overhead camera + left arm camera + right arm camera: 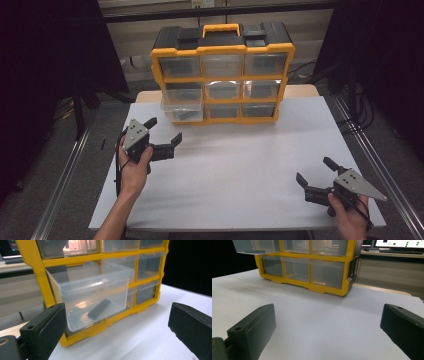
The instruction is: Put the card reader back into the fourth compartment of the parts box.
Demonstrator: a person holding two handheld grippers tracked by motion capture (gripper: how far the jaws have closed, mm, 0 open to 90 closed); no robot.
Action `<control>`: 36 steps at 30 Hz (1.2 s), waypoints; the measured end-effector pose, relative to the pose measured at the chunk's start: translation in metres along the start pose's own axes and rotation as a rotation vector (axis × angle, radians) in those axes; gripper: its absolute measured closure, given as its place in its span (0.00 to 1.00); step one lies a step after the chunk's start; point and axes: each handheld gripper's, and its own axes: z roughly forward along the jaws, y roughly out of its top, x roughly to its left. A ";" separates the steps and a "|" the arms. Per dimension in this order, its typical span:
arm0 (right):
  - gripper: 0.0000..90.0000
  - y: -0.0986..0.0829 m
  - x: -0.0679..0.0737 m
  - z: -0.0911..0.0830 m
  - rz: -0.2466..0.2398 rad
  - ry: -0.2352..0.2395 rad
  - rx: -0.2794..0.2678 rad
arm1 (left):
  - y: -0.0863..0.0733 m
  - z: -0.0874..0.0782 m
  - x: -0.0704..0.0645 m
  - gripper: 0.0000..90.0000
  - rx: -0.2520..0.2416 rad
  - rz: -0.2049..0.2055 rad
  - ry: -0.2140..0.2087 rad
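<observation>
A yellow and black organiser cabinet with clear drawers stands at the back of the white table. Its left drawer in the middle row is pulled out, and a small dark oblong piece lies inside. In the left gripper view that drawer and the piece sit straight ahead, just beyond the jaws. My left gripper is open and empty, a short way in front of the drawer. My right gripper is open and empty near the table's front right corner.
The cabinet has its other drawers pushed in, and a carry handle on top. Bare white table lies between the two grippers. Metal rails run along both sides of the table, and a monitor stands off the table.
</observation>
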 end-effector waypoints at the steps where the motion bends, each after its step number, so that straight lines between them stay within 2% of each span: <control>1: 0.00 0.000 0.000 0.000 -0.002 0.004 -0.001 | -0.002 -0.002 -0.001 0.02 -0.009 -0.007 -0.009; 2: 0.00 0.000 0.000 0.000 -0.002 0.005 -0.001 | -0.005 -0.004 -0.003 0.02 -0.013 -0.026 -0.009; 5: 0.00 0.000 0.000 0.000 -0.003 0.002 -0.002 | -0.013 -0.011 -0.006 0.02 -0.012 -0.034 -0.026; 7: 0.00 0.000 0.000 0.000 -0.002 0.001 -0.002 | -0.022 -0.015 -0.008 0.01 -0.026 -0.077 -0.029; 9: 0.00 0.000 0.000 -0.001 -0.002 0.000 -0.001 | -0.032 -0.019 -0.010 0.01 -0.023 -0.084 -0.025; 13: 0.00 0.000 0.000 -0.001 -0.004 -0.001 -0.001 | -0.045 -0.026 -0.011 0.01 0.009 -0.114 -0.004; 16: 0.00 0.000 0.000 -0.001 -0.003 -0.003 -0.001 | -0.052 -0.032 -0.013 0.02 0.031 -0.140 -0.030; 18: 0.00 0.000 0.000 -0.001 -0.004 -0.005 0.000 | -0.053 -0.038 -0.015 0.02 0.046 -0.129 -0.003; 19: 0.00 0.000 0.000 -0.001 -0.003 -0.007 0.001 | -0.054 -0.040 -0.016 0.02 0.044 -0.141 0.000; 23: 0.00 0.000 0.000 -0.001 -0.004 -0.007 -0.002 | -0.060 -0.049 -0.021 0.02 0.063 -0.122 0.024; 24: 0.00 0.000 0.000 -0.001 -0.001 -0.008 -0.002 | -0.063 -0.051 -0.023 0.02 0.055 -0.126 0.029; 26: 0.00 0.000 0.000 -0.001 -0.002 -0.009 -0.001 | -0.068 -0.056 -0.026 0.03 0.038 -0.106 0.055; 29: 0.00 0.000 0.000 -0.001 -0.002 -0.011 0.000 | -0.072 -0.060 -0.028 0.02 0.069 -0.128 0.050; 31: 0.00 0.000 0.000 -0.001 -0.004 -0.013 0.000 | -0.075 -0.060 -0.029 0.02 0.062 -0.118 0.070; 34: 0.00 0.000 0.000 -0.002 -0.004 -0.012 0.001 | -0.081 -0.060 -0.028 0.02 0.064 -0.147 0.087; 36: 0.00 0.000 0.000 -0.001 -0.007 -0.010 0.000 | -0.083 -0.062 -0.026 0.02 0.077 -0.142 0.096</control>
